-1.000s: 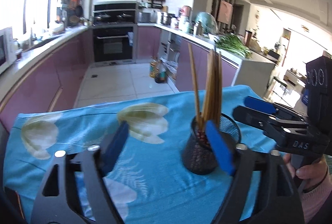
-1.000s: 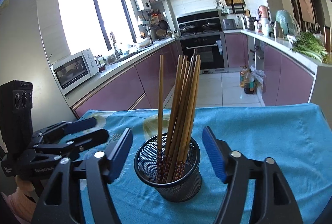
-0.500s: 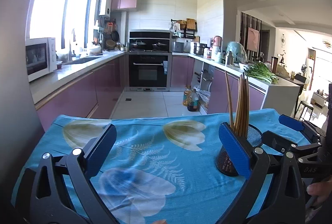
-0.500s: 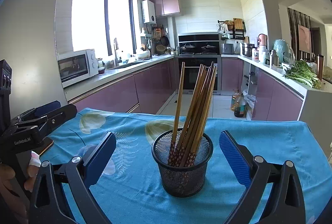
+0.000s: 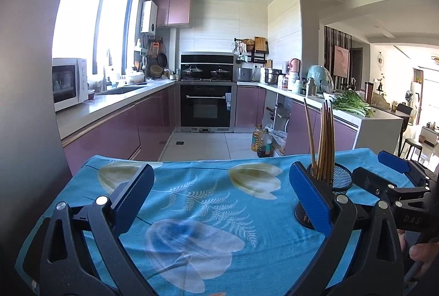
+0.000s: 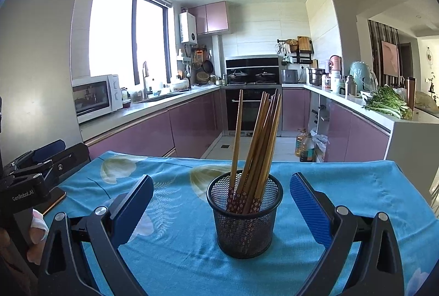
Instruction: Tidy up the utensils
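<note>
A black mesh holder (image 6: pixel 244 216) stands upright on the blue flowered tablecloth (image 6: pixel 343 186), with several wooden chopsticks (image 6: pixel 260 142) leaning in it. My right gripper (image 6: pixel 222 186) is open. Its blue pads (image 6: pixel 310 208) stand wide on either side of the holder and touch nothing. My left gripper (image 5: pixel 219 183) is open too, over bare cloth (image 5: pixel 208 202). In the left wrist view the holder (image 5: pixel 341 178) and chopsticks (image 5: pixel 325 142) sit far right, partly hidden behind my right-hand pad (image 5: pixel 310 202). The right gripper (image 5: pixel 376 167) shows beyond them, and the left gripper (image 6: pixel 68 148) shows at the left edge of the right wrist view.
A dark flat thing with an orange edge (image 6: pixel 53 200) lies on the cloth's left side. A hand (image 5: pixel 419 254) holds the right tool. Beyond the table's far edge are purple cabinets, an oven (image 5: pixel 205 109), a microwave (image 6: pixel 96 97), floor bottles (image 5: pixel 260 142) and greens (image 6: pixel 387 104).
Both grippers spread their fingers wider and drew back from the holder. The left wrist view swung left, so the holder went from between its fingers to behind the right-hand one.
</note>
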Action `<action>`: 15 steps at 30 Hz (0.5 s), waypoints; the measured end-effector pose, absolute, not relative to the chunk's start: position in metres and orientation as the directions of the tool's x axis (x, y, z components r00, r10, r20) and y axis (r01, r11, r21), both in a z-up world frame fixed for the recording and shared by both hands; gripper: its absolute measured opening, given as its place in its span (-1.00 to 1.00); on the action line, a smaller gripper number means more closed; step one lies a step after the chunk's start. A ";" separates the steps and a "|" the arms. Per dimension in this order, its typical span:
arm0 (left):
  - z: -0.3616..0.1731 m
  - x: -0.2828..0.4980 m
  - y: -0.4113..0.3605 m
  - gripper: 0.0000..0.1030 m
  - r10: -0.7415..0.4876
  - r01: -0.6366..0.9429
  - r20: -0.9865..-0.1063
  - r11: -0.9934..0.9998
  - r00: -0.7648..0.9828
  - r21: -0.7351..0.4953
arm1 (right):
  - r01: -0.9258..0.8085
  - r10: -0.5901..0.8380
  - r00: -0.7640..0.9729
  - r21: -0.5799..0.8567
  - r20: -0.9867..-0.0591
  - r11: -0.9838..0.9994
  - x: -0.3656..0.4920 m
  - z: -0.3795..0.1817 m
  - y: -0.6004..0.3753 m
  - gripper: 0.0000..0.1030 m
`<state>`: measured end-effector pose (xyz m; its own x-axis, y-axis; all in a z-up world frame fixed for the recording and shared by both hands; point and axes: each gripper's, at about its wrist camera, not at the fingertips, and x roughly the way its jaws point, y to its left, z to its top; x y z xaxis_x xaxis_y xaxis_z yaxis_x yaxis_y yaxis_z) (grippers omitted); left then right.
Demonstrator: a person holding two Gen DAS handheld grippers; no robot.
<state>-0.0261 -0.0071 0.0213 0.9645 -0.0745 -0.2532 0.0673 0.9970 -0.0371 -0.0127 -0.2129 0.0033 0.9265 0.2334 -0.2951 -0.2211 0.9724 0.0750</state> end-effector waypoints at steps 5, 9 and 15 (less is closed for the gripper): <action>0.018 -0.031 -0.005 0.89 -0.058 0.050 -0.250 0.998 0.967 -0.037 | -0.212 0.225 0.930 0.078 -0.289 0.974 -0.016 0.004 -0.211 0.87; 0.019 -0.032 -0.004 0.89 -0.039 0.034 -0.238 0.999 0.970 -0.026 | -0.206 0.220 0.933 0.078 -0.286 0.975 -0.018 0.004 -0.210 0.87; 0.019 -0.033 -0.004 0.89 -0.027 0.024 -0.232 1.000 0.972 -0.014 | -0.197 0.214 0.937 0.088 -0.276 0.976 -0.020 0.004 -0.213 0.87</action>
